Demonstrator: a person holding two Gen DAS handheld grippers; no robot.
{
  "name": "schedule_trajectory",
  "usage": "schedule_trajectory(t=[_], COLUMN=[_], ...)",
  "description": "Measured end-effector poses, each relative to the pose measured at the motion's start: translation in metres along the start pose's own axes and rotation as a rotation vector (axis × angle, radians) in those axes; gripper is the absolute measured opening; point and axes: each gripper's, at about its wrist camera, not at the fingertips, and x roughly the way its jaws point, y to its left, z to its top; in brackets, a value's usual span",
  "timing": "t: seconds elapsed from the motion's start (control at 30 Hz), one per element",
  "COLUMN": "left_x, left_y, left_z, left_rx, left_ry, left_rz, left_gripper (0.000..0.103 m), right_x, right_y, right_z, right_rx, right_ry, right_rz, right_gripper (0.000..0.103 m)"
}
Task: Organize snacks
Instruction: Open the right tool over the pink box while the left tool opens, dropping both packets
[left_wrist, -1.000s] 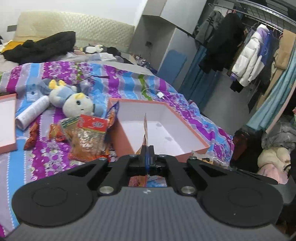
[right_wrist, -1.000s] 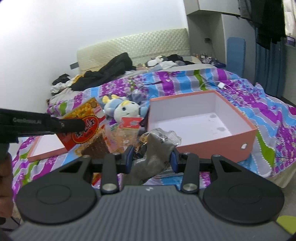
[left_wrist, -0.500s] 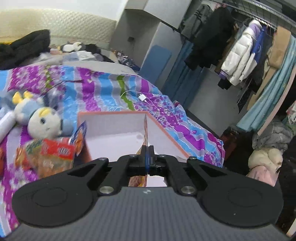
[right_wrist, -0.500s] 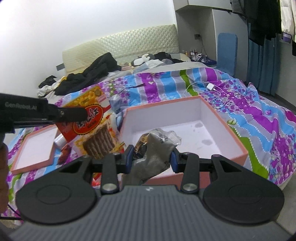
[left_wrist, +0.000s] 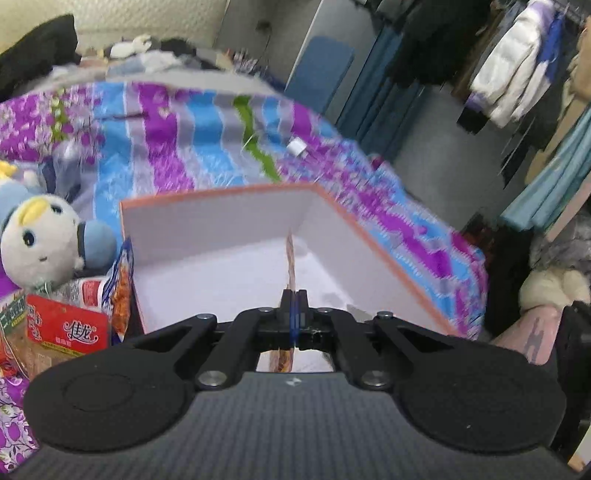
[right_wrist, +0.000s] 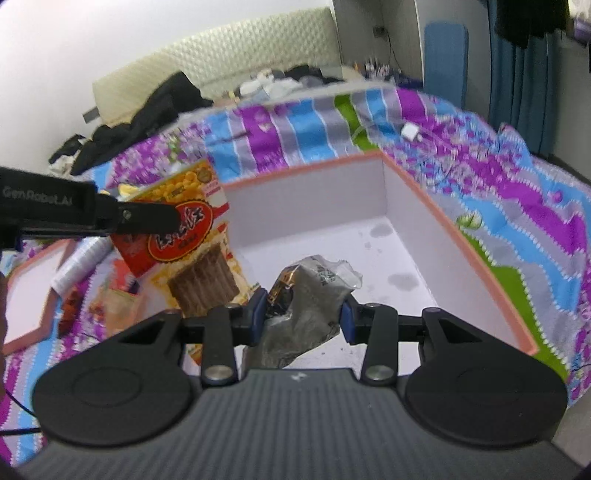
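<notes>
The open box on the bed looks bare inside, so nothing is stowed yet: the left tongs are clenched on a flat red-and-yellow snack packet, the right tongs grasp a grey crinkled bag, both held over it. More snacks wait beside a plush toy; the left view shows the packet edge-on, and motion blur smears the bedding

Box orange outside, white inside; bedspread purple-blue striped.
</notes>
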Motion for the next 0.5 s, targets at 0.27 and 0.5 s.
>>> schedule_trajectory(t=[0.27, 0.5], left_x=[0.021, -0.010], left_y=[0.012, 0.011], left_z=[-0.013, -0.015], left_rx=[0.019, 0.007], left_ry=[0.050, -0.001], left_rz=[0.038, 0.069], left_gripper=[0.002, 0.043], right_x=[0.020, 0.000], right_y=[-0.007, -0.002], right_z=[-0.008, -0.005], right_rx=[0.029, 0.010], right_ry=[0.047, 0.020], right_rz=[-0.009, -0.028], right_gripper=[0.045, 0.058])
